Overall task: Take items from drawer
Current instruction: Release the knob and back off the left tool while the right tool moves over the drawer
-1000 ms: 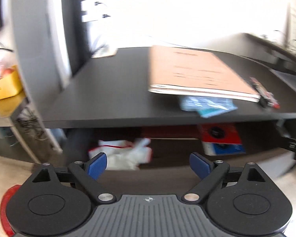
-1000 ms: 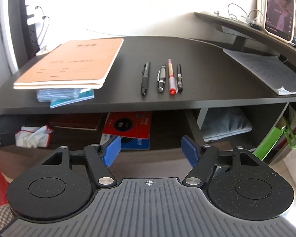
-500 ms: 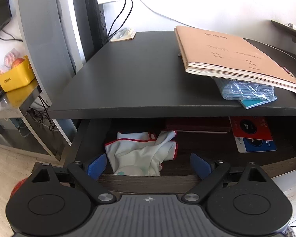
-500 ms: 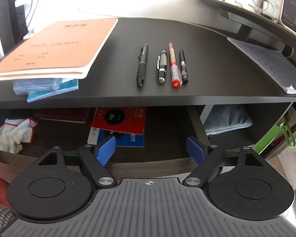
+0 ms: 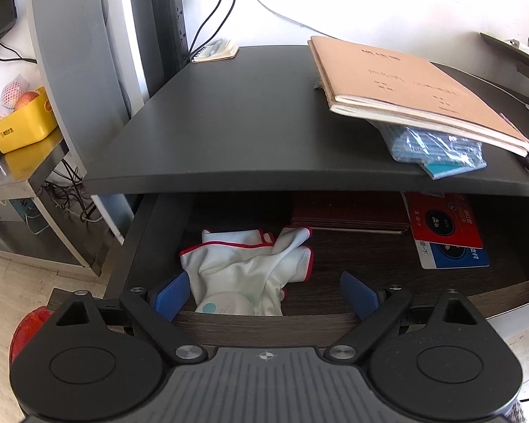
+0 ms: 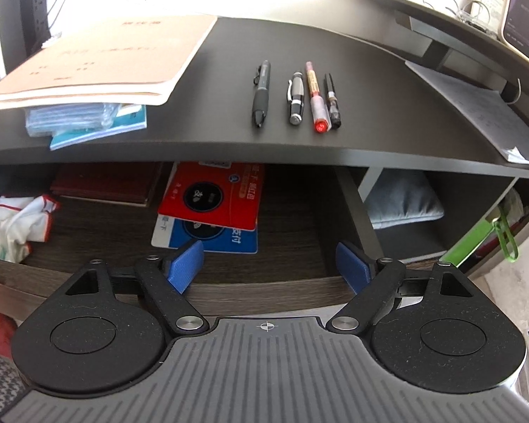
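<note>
The dark wooden drawer (image 5: 299,328) stands pulled out under the black desk (image 5: 236,134). Inside lie white gloves with red trim (image 5: 250,264), a round white container (image 5: 225,306) half under them, a dark red booklet (image 5: 349,211) and red and blue cards (image 5: 448,232). My left gripper (image 5: 264,296) hangs open over the drawer's front edge, just in front of the gloves. My right gripper (image 6: 269,264) is open above the drawer front (image 6: 264,292), near the red card (image 6: 211,197) and blue card (image 6: 211,238). The gloves (image 6: 16,222) show at the far left there.
On the desk lie tan notebooks (image 5: 405,84) over a blue packet (image 5: 437,144), and several pens (image 6: 296,95). Papers (image 6: 476,105) sit at the right. A grey cushion (image 6: 402,204) fills the cubby beside the drawer. A yellow fruit bin (image 5: 21,123) stands on a metal shelf left.
Both grippers have risen and tilted down, moving closer over the drawer. The left view swung left, bringing the gloves between its fingers. Both stay open.
</note>
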